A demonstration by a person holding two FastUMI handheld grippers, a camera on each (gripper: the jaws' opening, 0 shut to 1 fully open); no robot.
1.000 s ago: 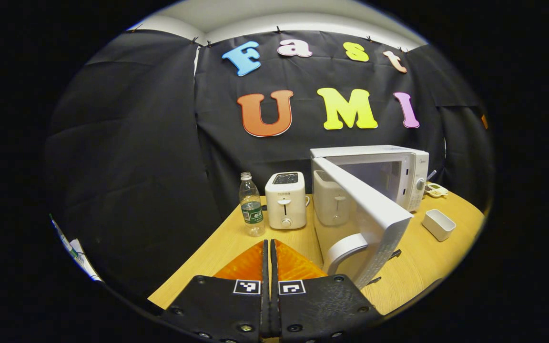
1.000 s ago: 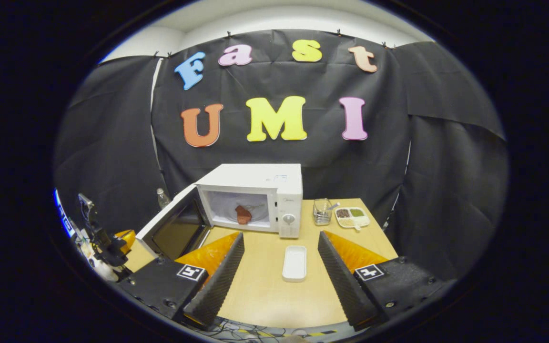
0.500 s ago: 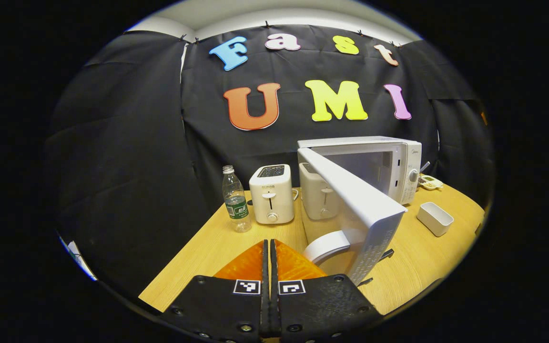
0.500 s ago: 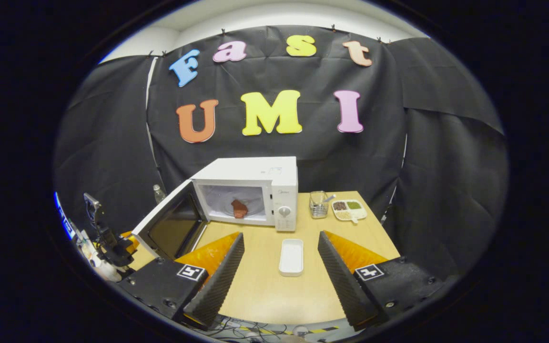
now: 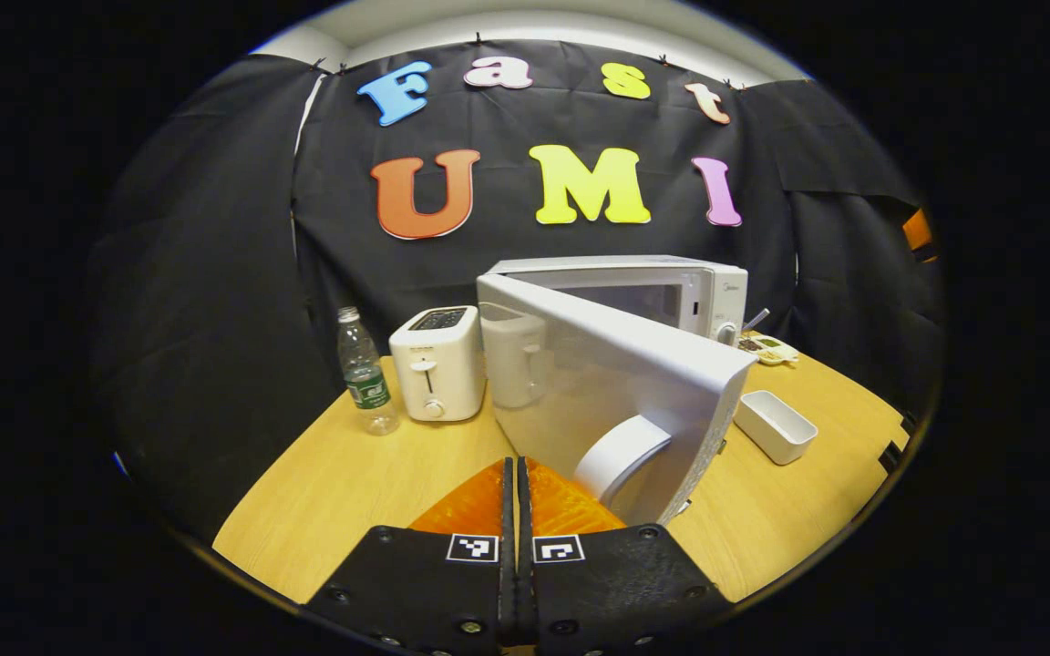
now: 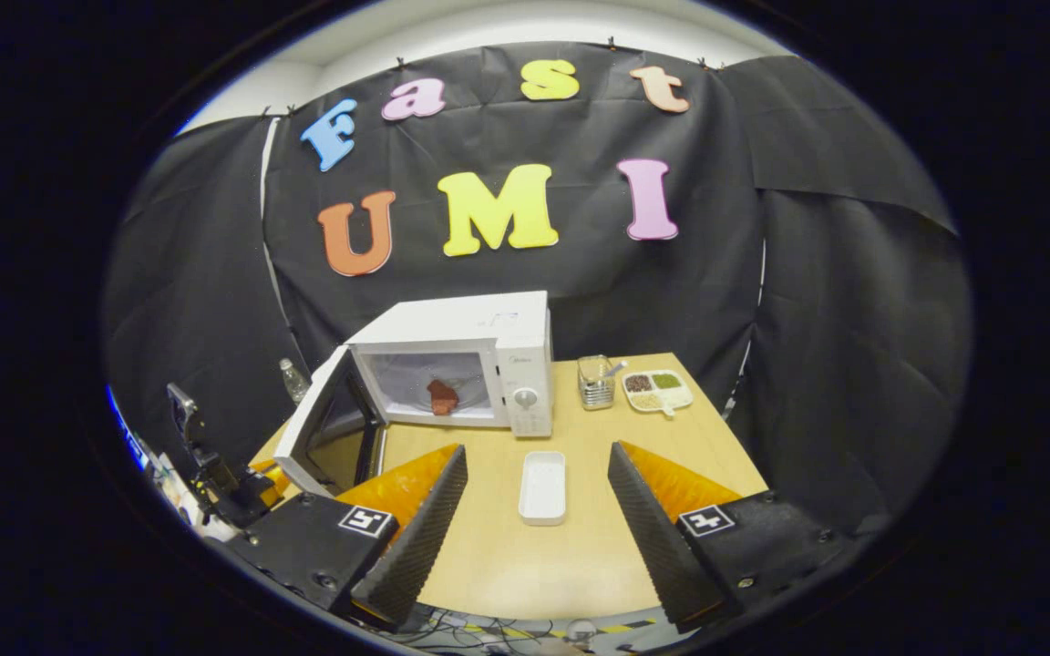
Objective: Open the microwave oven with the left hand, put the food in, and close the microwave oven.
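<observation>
Half-shut now, the microwave door (image 5: 598, 364) has swung inward; left gripper (image 5: 517, 483) closed, right gripper (image 6: 534, 497) open.

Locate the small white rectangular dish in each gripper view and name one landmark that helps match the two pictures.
Left gripper view: the white dish sits at right of centre on the wooden table, just right of the open microwave door.
Right gripper view: the dish lies low at centre, between the right gripper's spread fingers, in front of the microwave.
Shared landmark: the microwave.
</observation>
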